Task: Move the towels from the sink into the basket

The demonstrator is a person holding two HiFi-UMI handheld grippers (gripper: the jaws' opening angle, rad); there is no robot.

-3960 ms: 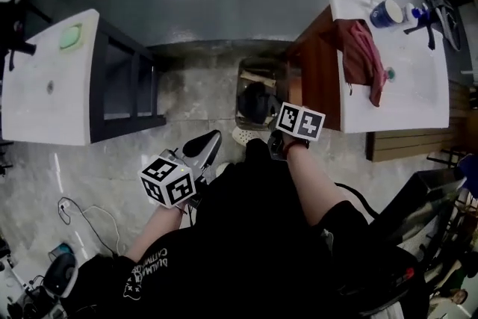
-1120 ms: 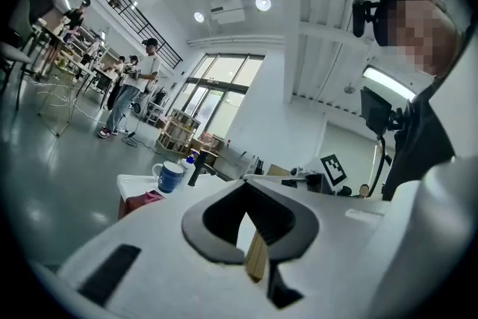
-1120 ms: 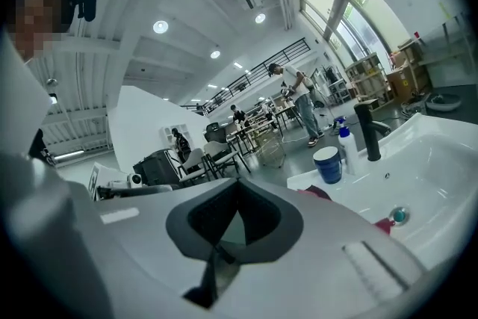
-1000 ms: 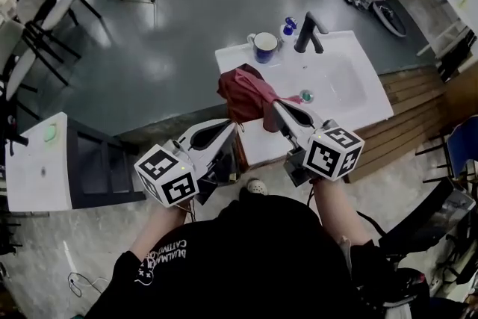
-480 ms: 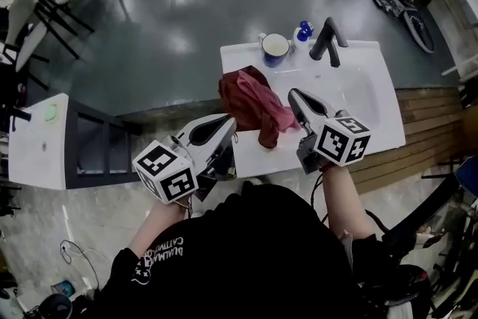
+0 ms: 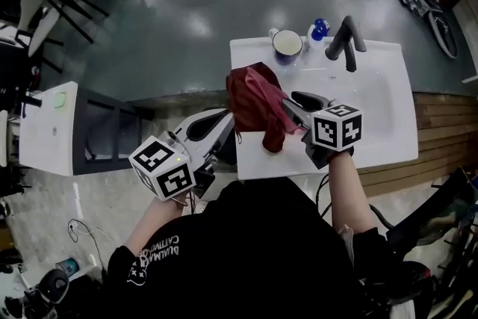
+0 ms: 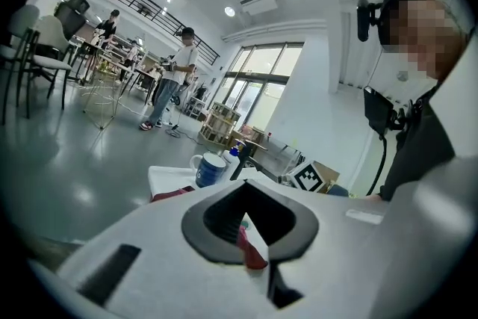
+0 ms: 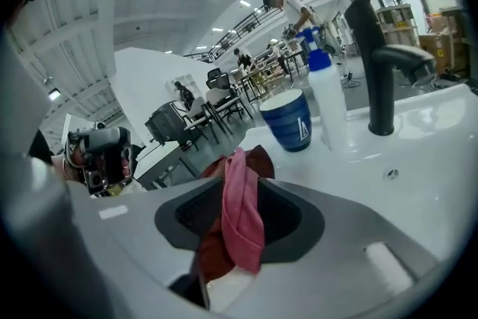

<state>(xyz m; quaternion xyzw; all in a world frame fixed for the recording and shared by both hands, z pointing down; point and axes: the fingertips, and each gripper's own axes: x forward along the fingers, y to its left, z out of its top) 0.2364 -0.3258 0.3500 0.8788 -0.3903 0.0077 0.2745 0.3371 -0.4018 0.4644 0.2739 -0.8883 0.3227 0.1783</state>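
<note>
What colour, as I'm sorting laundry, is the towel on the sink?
The towel is dark red with pinker folds; right gripper view.

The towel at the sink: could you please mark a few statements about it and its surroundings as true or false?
1. The towel lies on the sink's left rim. True.
2. The mug is green. False: it is blue.
3. The towel sits between the right gripper's jaws. True; those jaws have just been opening.
4. The faucet is white. False: it is black.
</note>
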